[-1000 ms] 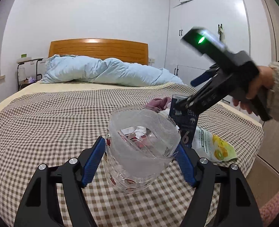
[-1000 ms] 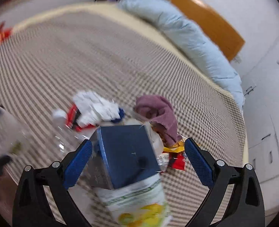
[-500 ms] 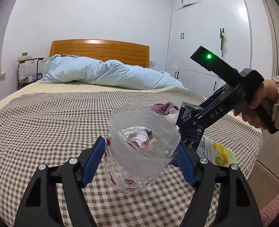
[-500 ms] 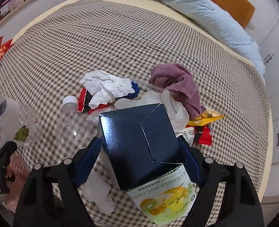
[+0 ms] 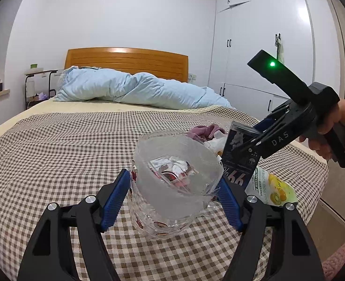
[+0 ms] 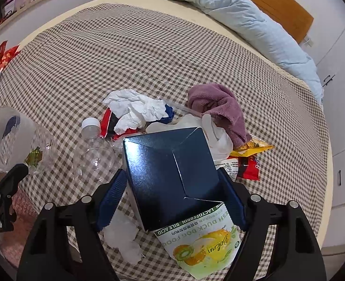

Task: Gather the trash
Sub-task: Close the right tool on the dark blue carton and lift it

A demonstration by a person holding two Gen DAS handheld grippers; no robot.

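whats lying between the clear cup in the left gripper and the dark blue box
In the right wrist view, an empty clear plastic bottle with a white cap lies on the checked bedspread between the clear cup and the dark blue box.

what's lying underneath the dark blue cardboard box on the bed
A white pet-food pouch printed with kiwi and lemon pokes out from under the dark blue cardboard box, on the brown checked bedspread. How far the pouch reaches under the box, and anything else beneath it, is covered.
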